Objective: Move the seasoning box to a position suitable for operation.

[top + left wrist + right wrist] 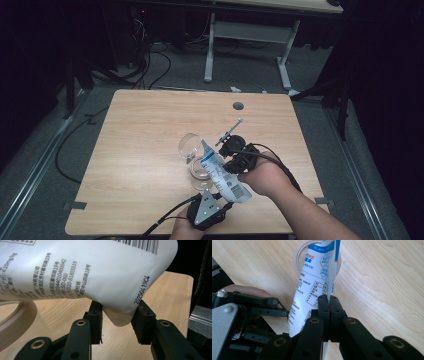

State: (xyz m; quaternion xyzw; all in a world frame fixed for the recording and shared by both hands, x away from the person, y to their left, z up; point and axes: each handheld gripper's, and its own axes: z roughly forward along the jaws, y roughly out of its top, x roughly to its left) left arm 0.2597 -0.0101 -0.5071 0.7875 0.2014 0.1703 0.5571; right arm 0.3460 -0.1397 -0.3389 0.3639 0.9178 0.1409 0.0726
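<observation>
Here, a white pouch [220, 172] with blue print and a barcode is held tilted above the wooden table [140, 150], between the two grippers. The right gripper [234, 161] is clenched on the side edge of the pouch; in the right gripper view its two jaws are pressed together with the seam of the pouch [317, 280] between them. The left gripper [212, 202] is at the near edge of the table, under the lower end of the pouch. In the left gripper view its jaws stand apart, one at each side of the bottom corner of the pouch [87, 270]; they seem to touch it lightly, but the jaws are not closed on it. The upper end of the pouch points down to a clear glass jar [199, 172] which stands on the table. Just beside it lies a round clear lid [189, 146], probably on its side, though the high view is too small to be sure
</observation>
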